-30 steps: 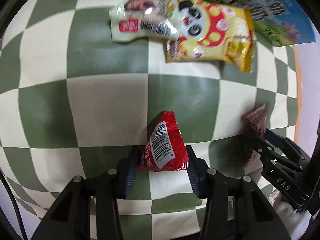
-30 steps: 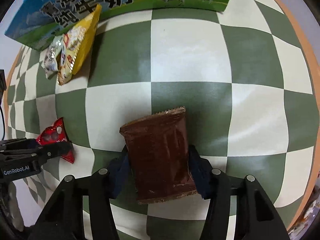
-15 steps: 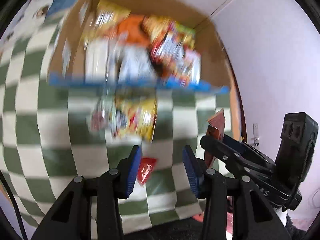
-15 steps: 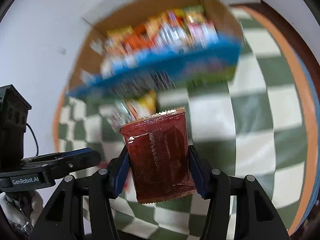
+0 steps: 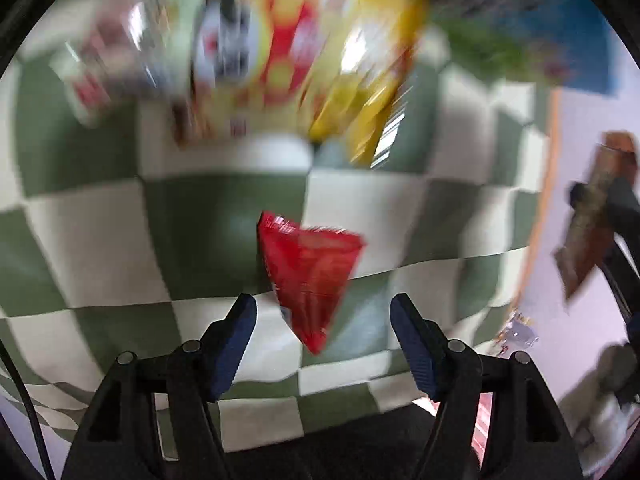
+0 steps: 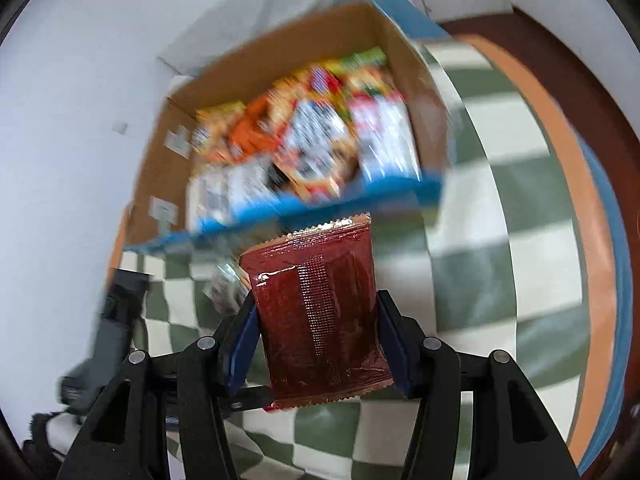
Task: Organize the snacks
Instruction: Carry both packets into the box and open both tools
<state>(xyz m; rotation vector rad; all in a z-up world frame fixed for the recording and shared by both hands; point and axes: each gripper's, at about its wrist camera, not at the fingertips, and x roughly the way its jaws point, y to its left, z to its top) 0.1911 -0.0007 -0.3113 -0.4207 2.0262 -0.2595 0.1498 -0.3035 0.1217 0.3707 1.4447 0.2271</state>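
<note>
A red triangular snack packet (image 5: 310,268) shows between the fingers of my left gripper (image 5: 324,316). The jaws are opening and the pads do not touch the packet. Whether it lies on the checkered cloth (image 5: 100,240) or hangs just above it, I cannot tell. My right gripper (image 6: 316,344) is shut on a dark red-brown flat packet (image 6: 320,312), held in the air in front of the snack box (image 6: 400,52). The left wrist view shows that packet (image 5: 588,232) at the far right edge. All is motion-blurred.
A yellow panda packet (image 5: 320,60) and a pale green packet (image 5: 116,56) lie on the cloth before the box's blue wall (image 5: 560,40). The box holds several snack packets (image 6: 312,140). The table's orange rim (image 6: 560,140) curves at the right, and the white wall (image 6: 80,80) stands behind the box.
The left jaws pinched the red packet a second ago; now they stand wider and it is loose between them. The right gripper has lifted the brown packet off the cloth toward the box.
</note>
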